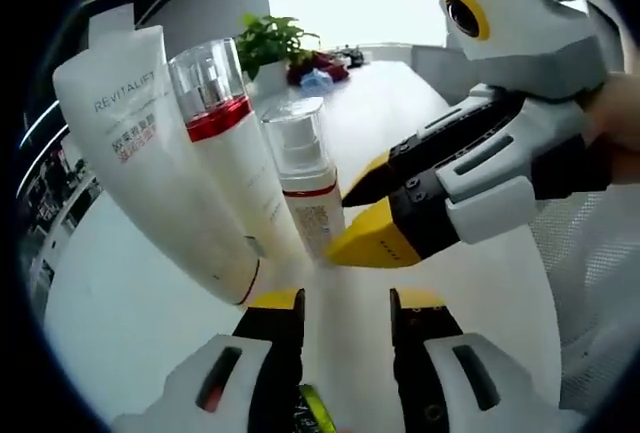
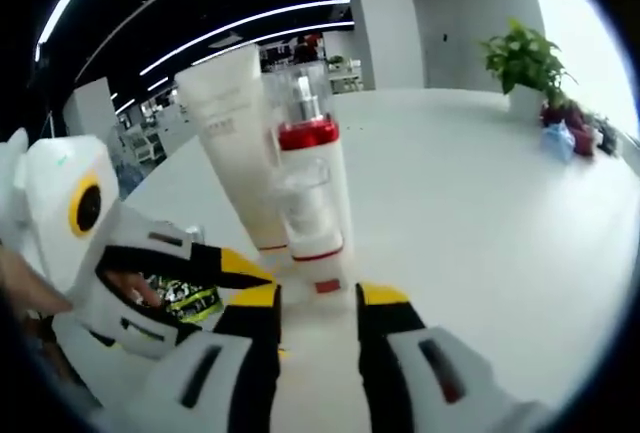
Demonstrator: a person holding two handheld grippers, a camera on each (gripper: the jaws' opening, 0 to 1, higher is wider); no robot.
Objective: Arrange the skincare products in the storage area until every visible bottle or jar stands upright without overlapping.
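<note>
Here, in the left gripper view, the left claw [image 1: 345, 311] rises from six o'clock with its yellow-tipped jaws spread apart and nothing between them, hovering over the white worktop [image 1: 140, 313]; just beyond its tips stands a small pump bottle [image 1: 303, 178] with a clear cap and a red band; the right claw [image 1: 365, 218] reaches in from three o'clock, its jaws parted, one yellow tip just beside that bottle's base; at ten o'clock a taller bottle [image 1: 225, 143] with a red collar stands touching a white tube [image 1: 150, 153] printed REVITALIFT; far off at twelve o'clock sits a potted plant [image 1: 268, 41]; in the right gripper view the right claw [image 2: 318, 303] is likewise spread, the three products clustered just beyond at twelve o'clock.
</note>
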